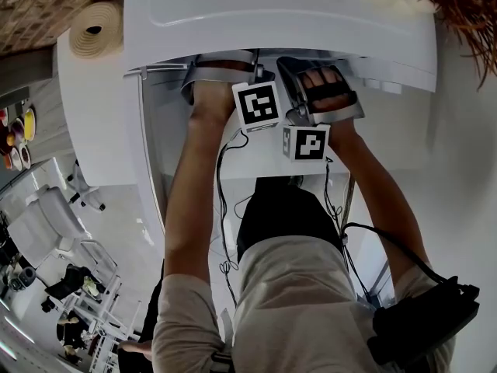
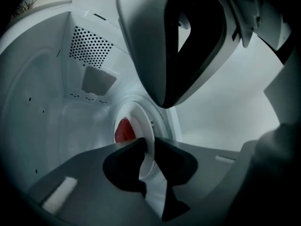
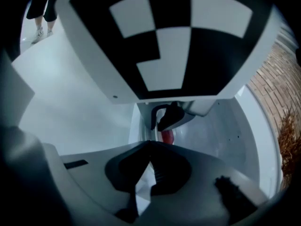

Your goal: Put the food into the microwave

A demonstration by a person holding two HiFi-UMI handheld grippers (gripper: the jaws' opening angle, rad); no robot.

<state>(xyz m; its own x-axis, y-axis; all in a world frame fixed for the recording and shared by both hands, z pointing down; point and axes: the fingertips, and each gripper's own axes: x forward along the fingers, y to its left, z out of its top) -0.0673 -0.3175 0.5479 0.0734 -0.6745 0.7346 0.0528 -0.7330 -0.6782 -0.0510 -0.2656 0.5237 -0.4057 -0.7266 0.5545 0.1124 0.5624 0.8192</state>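
Note:
The white microwave (image 1: 279, 14) stands open, and both grippers reach into its cavity; only their marker cubes show in the head view, left (image 1: 256, 103) and right (image 1: 305, 144). A white plate (image 2: 141, 121) carrying red food (image 2: 124, 131) sits low inside the cavity. My left gripper (image 2: 149, 145) is open, with the plate's rim standing between its jaws and slightly clear of the pads. My right gripper (image 3: 149, 144) is shut at the tips, with a white sliver of the plate's rim pinched in it. The right gripper view shows the food (image 3: 167, 136) just beyond the left gripper's jaws.
The cavity's back wall has a perforated vent (image 2: 89, 46). A thin white door edge (image 1: 151, 162) stands left of the opening. A paper roll (image 1: 95, 29) lies on the white surface beside the microwave. Cables (image 1: 225, 208) hang under my arms. A person's legs (image 3: 40, 13) stand farther off.

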